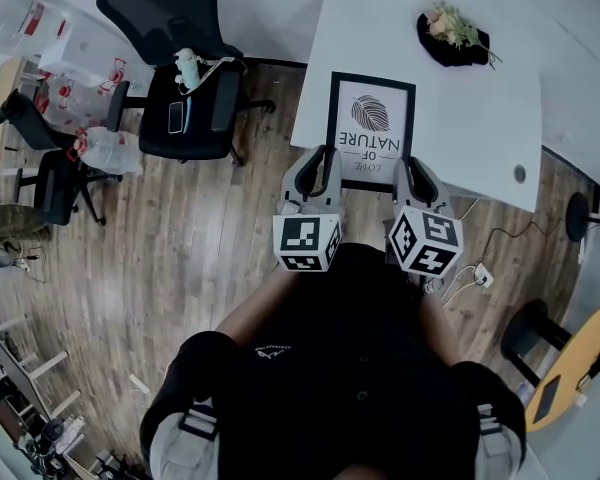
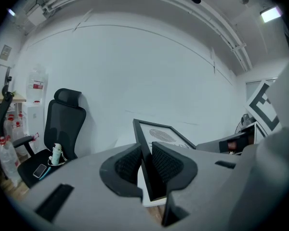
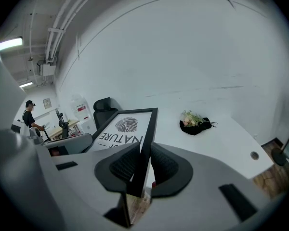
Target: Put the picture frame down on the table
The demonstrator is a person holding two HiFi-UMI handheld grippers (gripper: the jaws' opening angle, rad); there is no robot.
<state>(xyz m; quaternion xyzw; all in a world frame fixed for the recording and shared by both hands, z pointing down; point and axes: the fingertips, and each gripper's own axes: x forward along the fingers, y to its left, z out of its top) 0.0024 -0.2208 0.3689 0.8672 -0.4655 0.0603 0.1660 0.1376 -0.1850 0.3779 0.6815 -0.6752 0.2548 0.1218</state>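
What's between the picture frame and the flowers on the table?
Nothing, only bare white table lies between the picture frame and the flowers. The head view and the right gripper view both show it.

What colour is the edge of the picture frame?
Black. The picture frame has a black edge all around; the head view shows it best.

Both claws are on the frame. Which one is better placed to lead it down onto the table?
Right, slightly. Both are shut on side edges of the picture frame, but the right claw is well over the table, while the left claw hangs by its near-left corner.
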